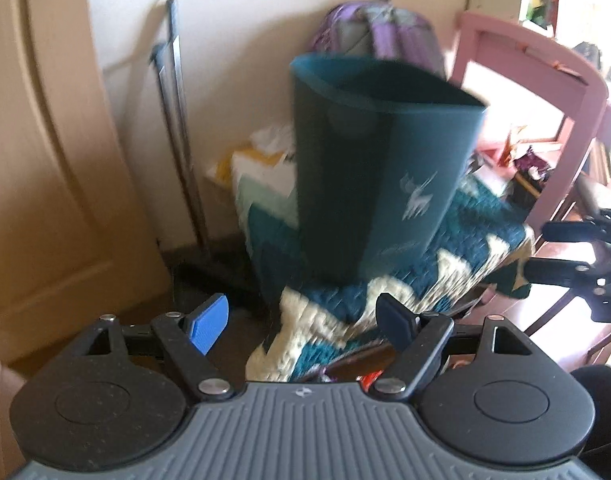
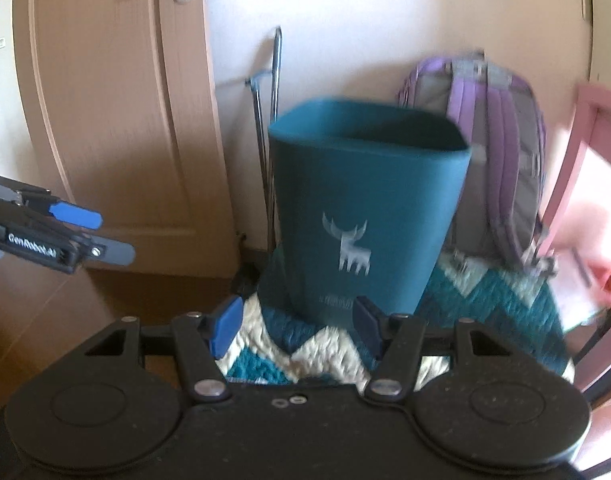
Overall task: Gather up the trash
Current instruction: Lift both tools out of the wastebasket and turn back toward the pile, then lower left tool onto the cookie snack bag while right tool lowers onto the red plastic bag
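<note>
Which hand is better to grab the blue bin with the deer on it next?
Probably the right. The right gripper is open and faces the teal bin squarely, its deer centred. The left gripper, also open, sees the bin from an angle, off to one side. Neither touches it.

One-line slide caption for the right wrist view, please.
Open right gripper faces a teal deer-print bin on a zigzag blanket; nothing between its fingers.

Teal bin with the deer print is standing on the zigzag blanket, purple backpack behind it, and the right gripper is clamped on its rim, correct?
Not clamped: in the right wrist view the right gripper is open and empty, short of the teal bin. The zigzag blanket and purple backpack are as you say.
</note>
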`<action>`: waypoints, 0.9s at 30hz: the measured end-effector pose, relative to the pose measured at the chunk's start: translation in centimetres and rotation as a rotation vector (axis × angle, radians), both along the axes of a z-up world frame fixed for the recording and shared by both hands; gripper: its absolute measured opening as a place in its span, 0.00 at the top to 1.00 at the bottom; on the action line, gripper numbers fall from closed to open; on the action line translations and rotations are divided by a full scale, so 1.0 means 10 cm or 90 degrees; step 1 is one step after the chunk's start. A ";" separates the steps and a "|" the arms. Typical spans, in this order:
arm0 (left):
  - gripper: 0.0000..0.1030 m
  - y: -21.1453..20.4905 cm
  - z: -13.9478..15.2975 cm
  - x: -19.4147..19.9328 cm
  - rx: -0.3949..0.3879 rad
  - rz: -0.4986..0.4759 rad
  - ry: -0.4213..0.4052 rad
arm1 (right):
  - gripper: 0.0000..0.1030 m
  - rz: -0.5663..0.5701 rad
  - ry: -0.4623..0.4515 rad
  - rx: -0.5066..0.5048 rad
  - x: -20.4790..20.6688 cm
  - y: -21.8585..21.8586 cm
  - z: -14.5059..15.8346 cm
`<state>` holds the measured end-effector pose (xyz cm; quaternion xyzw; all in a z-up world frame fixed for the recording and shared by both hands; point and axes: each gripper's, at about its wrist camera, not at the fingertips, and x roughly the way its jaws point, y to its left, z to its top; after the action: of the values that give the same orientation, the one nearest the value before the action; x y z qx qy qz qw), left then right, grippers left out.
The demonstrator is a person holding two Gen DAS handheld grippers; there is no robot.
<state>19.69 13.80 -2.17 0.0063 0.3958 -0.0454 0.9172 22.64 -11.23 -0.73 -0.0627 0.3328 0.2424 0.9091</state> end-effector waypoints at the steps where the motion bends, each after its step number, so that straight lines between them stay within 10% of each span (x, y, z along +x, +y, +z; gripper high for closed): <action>1: 0.21 0.08 -0.10 0.00 -0.001 0.007 0.009 | 0.42 -0.003 0.014 0.002 0.01 0.00 -0.11; 14: 0.20 0.59 -1.50 0.29 0.005 0.016 0.095 | 0.41 -0.086 0.183 -0.040 0.20 0.02 -1.70; 27: 0.20 0.11 -3.25 0.50 0.090 -0.193 0.210 | 0.42 -0.058 0.353 -0.089 0.64 0.33 -3.14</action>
<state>24.73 14.92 -34.70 0.1220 0.5371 -0.1550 0.8202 29.07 -7.94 -32.14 -0.0417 0.5872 0.1852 0.7868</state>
